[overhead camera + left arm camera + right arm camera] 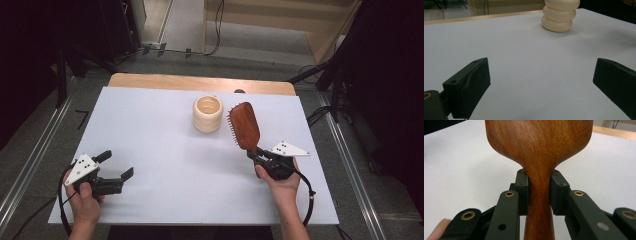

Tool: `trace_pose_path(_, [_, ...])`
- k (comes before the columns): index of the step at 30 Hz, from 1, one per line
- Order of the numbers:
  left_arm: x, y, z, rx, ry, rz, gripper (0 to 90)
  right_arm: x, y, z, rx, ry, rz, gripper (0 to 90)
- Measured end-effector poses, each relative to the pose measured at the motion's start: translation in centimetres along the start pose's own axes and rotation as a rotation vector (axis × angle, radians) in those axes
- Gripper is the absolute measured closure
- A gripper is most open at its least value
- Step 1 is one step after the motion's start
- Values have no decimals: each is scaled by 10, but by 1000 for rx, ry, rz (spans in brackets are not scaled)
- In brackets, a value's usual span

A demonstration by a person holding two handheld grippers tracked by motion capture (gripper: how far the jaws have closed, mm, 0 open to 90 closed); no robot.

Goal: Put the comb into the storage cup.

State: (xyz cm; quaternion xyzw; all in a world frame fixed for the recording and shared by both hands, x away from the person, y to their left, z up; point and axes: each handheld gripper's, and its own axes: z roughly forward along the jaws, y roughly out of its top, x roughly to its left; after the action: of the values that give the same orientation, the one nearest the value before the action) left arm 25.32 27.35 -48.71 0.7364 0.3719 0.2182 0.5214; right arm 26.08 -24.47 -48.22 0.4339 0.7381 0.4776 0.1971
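- Two grippers in play, so I'll go L to R, placing all relative to the cream cup.
- L gripper: near-left of the cup, well apart from it, low over the white table. Jaws wide, nothing between them; the left gripper view has bare table between the pads and the cup far ahead. I read it as idle for now.
- Cup: ribbed, three stacked bulges, upright, mouth open, toward the far middle of the table. Can't tell if anything's inside.
- Hairbrush: wooden paddle type, just R of the cup, close but apart as far as I can tell. Head points away from me, bristles facing the cup side, handle end toward the near edge.
- R gripper: near-right of the cup, clenched on the brush handle; the right gripper view has both pads pressing the neck of the brush just below the paddle.
- Step, my guess: brush is grasped, carrying it to the cup, prob. to stand it inside handle-down.
- Next move calls for: lift, tip the brush upright, line it up over the cup mouth. Grip sits at the neck, so the handle end can go in first.
- In the way: not much; table round the cup is bare. Risk is the wide head knocking the cup while I swing it.
- Beyond the cup: wood table edge, cables on the floor, well clear.
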Motion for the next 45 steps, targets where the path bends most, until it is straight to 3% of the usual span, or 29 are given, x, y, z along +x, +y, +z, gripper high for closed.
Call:
trace_pose_path(3, [-8,3,4,-5,-31,-12,14,2,1,-1,-11,9,-4,706])
trace_pose_path(12, [-36,16,15,-20,-81,35,14,10,3,0,-25,26,-19,706])
trace_pose_path(35, [-82,55,58,-56,-210,89,13,25,2,4,-38,45,-37,705])
trace_pose_path(43, [-93,65,74,-52,-292,91,13,31,2,7,-45,44,-55,705])
trace_pose_path(45, [-96,66,78,-49,-294,91,13,34,2,8,-44,41,-55,705])
